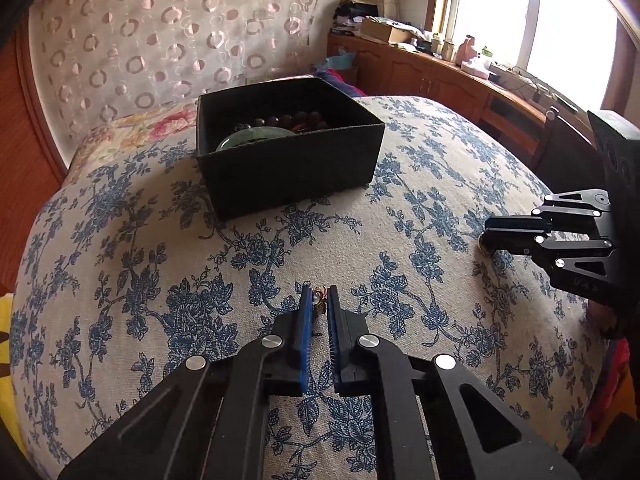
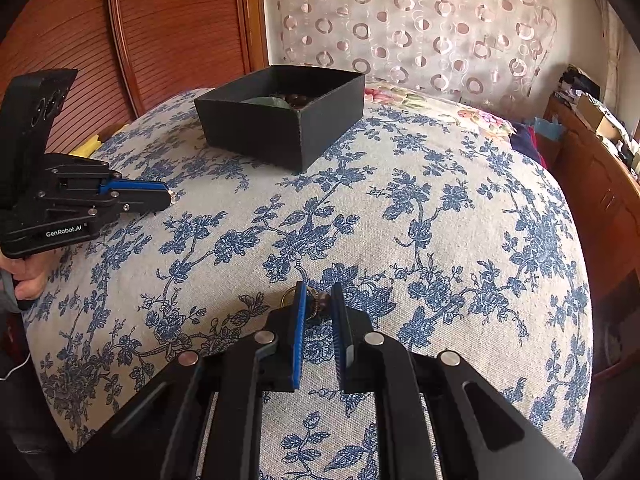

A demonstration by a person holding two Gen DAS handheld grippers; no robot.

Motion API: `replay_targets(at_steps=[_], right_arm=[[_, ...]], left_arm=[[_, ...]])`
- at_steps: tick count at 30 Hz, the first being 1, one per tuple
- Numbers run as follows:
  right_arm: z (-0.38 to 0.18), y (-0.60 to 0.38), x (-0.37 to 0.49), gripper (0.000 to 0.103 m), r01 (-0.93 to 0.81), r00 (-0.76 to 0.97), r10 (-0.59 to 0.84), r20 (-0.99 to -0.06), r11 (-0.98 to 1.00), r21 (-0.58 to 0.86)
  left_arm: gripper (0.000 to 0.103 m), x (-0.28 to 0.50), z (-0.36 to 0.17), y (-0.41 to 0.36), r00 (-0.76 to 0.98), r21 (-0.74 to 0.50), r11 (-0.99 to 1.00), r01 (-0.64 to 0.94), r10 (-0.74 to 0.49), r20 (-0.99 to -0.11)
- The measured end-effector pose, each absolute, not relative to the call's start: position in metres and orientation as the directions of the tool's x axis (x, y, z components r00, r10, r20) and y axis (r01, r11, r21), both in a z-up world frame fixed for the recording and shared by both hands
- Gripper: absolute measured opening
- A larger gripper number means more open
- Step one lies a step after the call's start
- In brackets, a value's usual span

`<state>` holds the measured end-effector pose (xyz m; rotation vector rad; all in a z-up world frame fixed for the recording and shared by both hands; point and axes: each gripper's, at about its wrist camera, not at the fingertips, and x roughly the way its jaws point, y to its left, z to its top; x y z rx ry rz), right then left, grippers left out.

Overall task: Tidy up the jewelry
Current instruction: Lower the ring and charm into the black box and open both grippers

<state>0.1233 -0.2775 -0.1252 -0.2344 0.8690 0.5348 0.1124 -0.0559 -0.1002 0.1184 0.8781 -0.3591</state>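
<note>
Setting: I am working over a bed [image 1: 400, 184] covered in a cream cloth with blue flowers; a patterned curtain [image 1: 160, 40] hangs behind it.
Box: a black open box [image 1: 288, 160] sits on the cloth, well ahead of both tongs. Inside I see a green bangle [image 1: 240, 141] and dark brown beads [image 1: 296, 118].
Left tongs: my left gripper [image 1: 319, 294] is low on the cloth, its blue-lined jaws nearly together. A small gold-coloured piece of jewelry [image 1: 319, 296] sits between the tips, seemingly pinched; I cannot make out what kind.
Right tongs: my right gripper [image 2: 319, 292] is also down on the cloth, jaws narrowly parted around a small dark beaded piece [image 2: 320, 302]. A brassy ring [image 2: 289, 298] pokes out just past the left fingertip. I cannot tell whether the grip is firm.
Spacing: the two tongs are well apart, each beside its own piece.
</note>
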Motion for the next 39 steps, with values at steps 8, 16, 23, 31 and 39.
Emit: replay_targets(at_steps=[8,16,23,31,39], right_arm=[[-0.122,-0.276,0.124,0.012,-0.530,0.545,0.333,-0.769,0.848,-0.008],[-0.101,-0.264,0.133,0.012,-0.538,0.572,0.357,-0.738,0.843,-0.010],[-0.078,-0.237,0.149,0.012,-0.568,0.603,0.378,-0.702,0.822,-0.044],[-0.050,-0.198,0.183,0.012,-0.579,0.628,0.418,-0.656,0.814,-0.036],[-0.051,-0.178,0.211,0.012,-0.578,0.614,0.403,-0.678,0.815,-0.039]], left_arm=[[0.006,0.109,-0.092,-0.046,0.601,-0.061,0.937,0.344,-0.269,-0.752],[0.006,0.107,-0.077,-0.041,0.629,-0.067,0.942,0.328,-0.270,-0.729],[0.006,0.110,-0.065,-0.036,0.654,-0.059,0.948,0.314,-0.261,-0.710],[0.006,0.121,-0.053,-0.029,0.679,-0.047,0.956,0.290,-0.240,-0.694],[0.006,0.133,-0.049,-0.023,0.689,-0.039,0.962,0.270,-0.221,-0.690]])
